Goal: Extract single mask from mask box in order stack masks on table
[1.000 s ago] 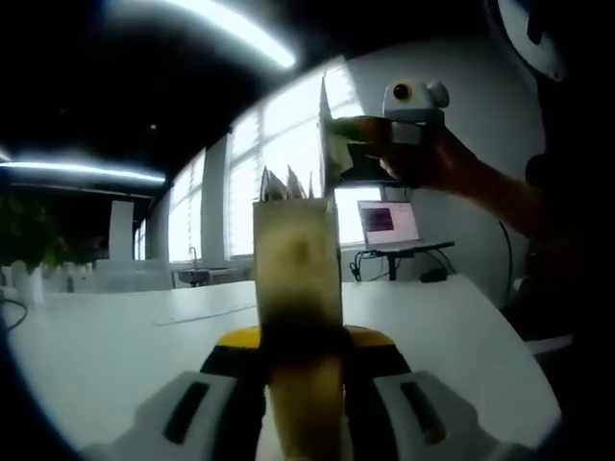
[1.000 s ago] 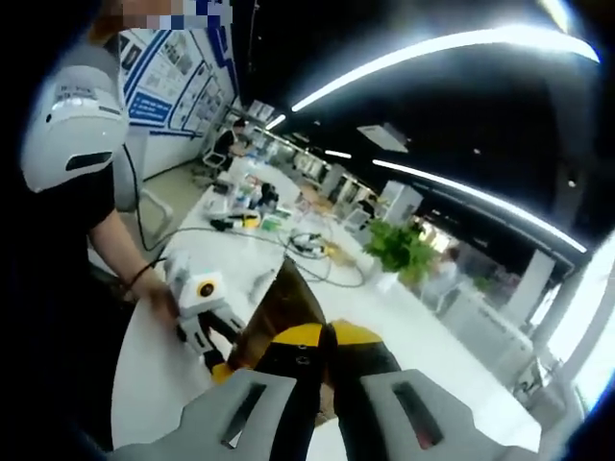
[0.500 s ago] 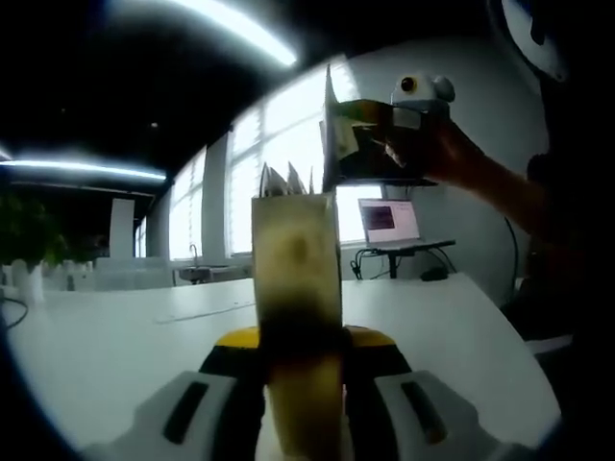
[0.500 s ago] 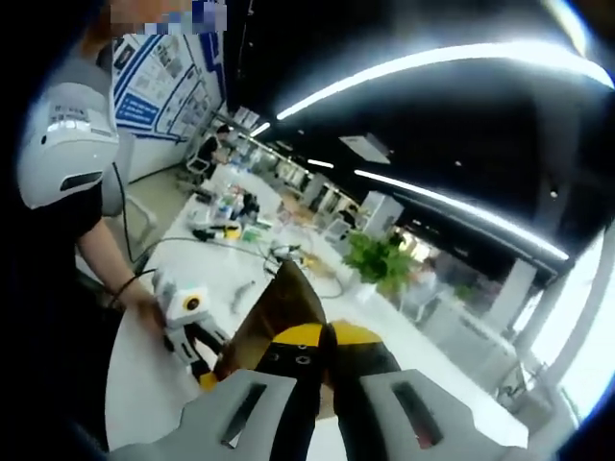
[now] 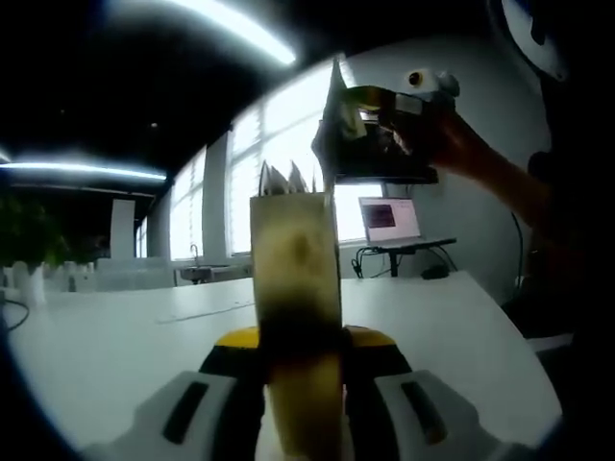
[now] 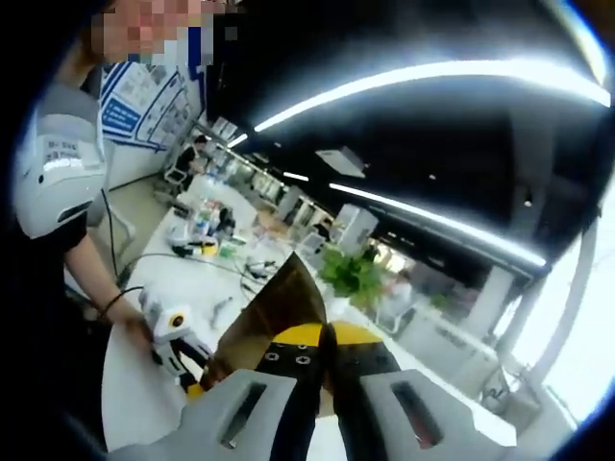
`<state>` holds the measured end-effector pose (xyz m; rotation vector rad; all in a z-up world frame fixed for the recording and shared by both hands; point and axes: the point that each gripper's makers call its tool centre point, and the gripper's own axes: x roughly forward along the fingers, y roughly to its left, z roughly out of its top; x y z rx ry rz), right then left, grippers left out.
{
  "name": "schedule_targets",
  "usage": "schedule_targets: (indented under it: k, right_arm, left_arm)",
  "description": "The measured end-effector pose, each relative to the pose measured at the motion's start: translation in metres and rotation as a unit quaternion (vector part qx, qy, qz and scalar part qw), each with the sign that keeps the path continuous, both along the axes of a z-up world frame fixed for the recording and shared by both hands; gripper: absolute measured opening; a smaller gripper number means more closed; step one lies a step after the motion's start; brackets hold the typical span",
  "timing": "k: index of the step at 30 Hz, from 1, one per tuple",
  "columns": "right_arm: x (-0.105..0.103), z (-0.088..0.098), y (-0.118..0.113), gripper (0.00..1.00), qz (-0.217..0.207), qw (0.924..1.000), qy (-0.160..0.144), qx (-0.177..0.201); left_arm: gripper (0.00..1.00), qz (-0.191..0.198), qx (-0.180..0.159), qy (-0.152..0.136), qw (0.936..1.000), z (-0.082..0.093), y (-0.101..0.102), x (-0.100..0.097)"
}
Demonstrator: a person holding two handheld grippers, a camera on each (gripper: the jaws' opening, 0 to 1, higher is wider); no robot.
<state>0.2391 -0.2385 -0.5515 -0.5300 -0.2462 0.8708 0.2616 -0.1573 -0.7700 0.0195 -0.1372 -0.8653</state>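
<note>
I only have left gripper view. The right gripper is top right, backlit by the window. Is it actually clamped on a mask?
Observer: Yes. In right gripper view the right gripper has its jaws shut on a brownish mask that rises to a point.
Operator: What's past the mask on that side?
Observer: Blue-and-white posters on the wall at upper left.
Operator: Where does my left gripper sit from there?
Observer: Low on the left. The left gripper is in the person's hand, above the white table.
</note>
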Motion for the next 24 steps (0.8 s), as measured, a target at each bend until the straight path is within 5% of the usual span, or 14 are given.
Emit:
schedule_targets:
  k: [24]
  right_arm:
    - [0.01,0.044,-0.035,0.0,-0.053,0.9965,-0.028,0.059]
  left_arm:
    - [0.33,-0.003,-0.006,0.008,0.9999,0.0,0.0,0.0]
